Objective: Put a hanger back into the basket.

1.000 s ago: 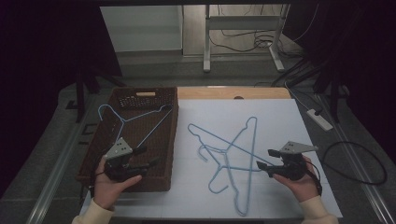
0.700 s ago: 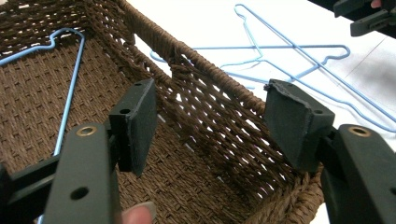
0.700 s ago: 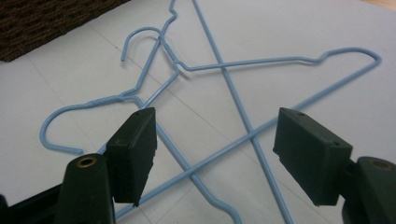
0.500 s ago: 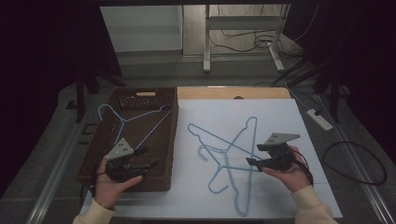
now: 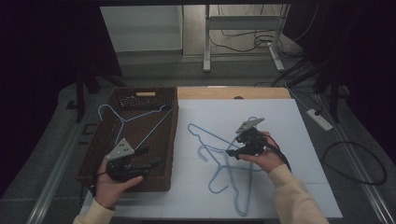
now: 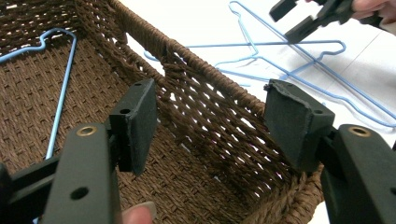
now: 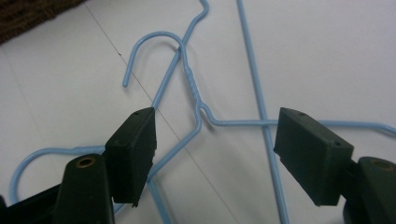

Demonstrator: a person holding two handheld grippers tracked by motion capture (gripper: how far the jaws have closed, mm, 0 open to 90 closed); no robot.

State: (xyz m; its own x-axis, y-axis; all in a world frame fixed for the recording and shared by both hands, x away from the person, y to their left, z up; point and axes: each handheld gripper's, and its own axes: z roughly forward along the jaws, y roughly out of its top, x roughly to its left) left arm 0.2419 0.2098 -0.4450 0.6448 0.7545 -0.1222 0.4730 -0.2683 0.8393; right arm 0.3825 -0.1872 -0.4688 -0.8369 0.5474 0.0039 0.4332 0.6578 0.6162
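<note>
- Thin blue wire hangers, with twisted necks and curved hooks, are seen lying crossed on the white surface; the long axes run diagonally.
- A fourth hanger lies in the woven brown basket.
- The right hand-held gripper is held wide open above a hanger neck, gripping nothing.
- The left hand-held gripper is open and empty over the basket.

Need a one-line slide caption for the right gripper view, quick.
Open right gripper poised over the twisted neck of a blue wire hanger lying crossed with other hangers on the white table.
</note>
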